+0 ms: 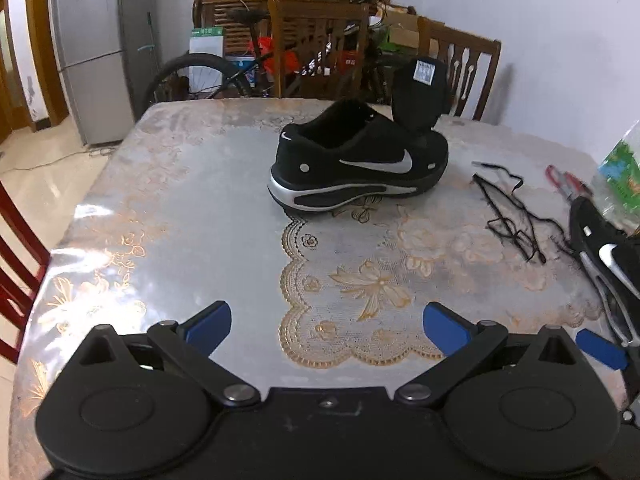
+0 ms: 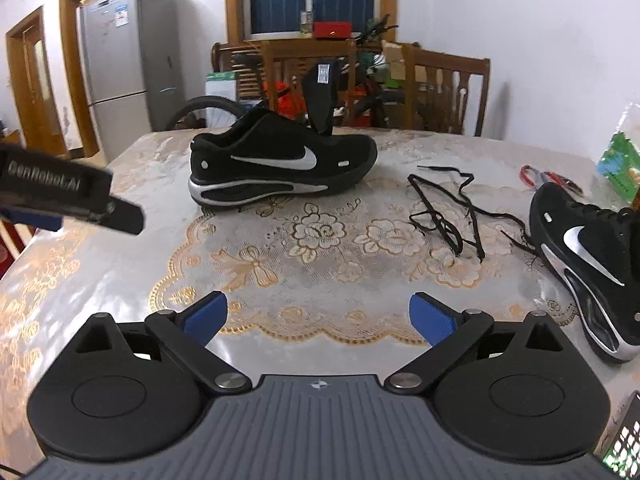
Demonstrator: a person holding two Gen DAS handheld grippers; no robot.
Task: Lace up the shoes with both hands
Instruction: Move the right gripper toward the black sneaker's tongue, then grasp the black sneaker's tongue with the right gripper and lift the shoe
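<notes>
A black shoe [image 1: 356, 164] with a silver swoosh stands unlaced at the table's middle, its tongue [image 1: 418, 96] flipped up; the right wrist view shows the same shoe [image 2: 280, 164]. To its right lies a loose black lace [image 1: 508, 212] in a tangle, seen as the lace [image 2: 448, 208] from the other side. A second black shoe [image 2: 592, 256] sits at the right edge, partly cut off, also as the shoe [image 1: 608, 264]. My left gripper [image 1: 327, 320] hangs open over bare cloth, well short of the shoe. My right gripper [image 2: 318, 318] is open too, nothing between its pads.
The table [image 1: 192, 216] wears a lace-patterned cloth under clear plastic. Red-handled pliers [image 2: 548, 178] and a green packet [image 2: 620, 168] lie at the far right. Wooden chairs [image 1: 316, 48], a bicycle [image 1: 208, 72] and a fridge [image 1: 92, 48] stand behind. The left gripper's body [image 2: 60, 196] crosses the right view's left side.
</notes>
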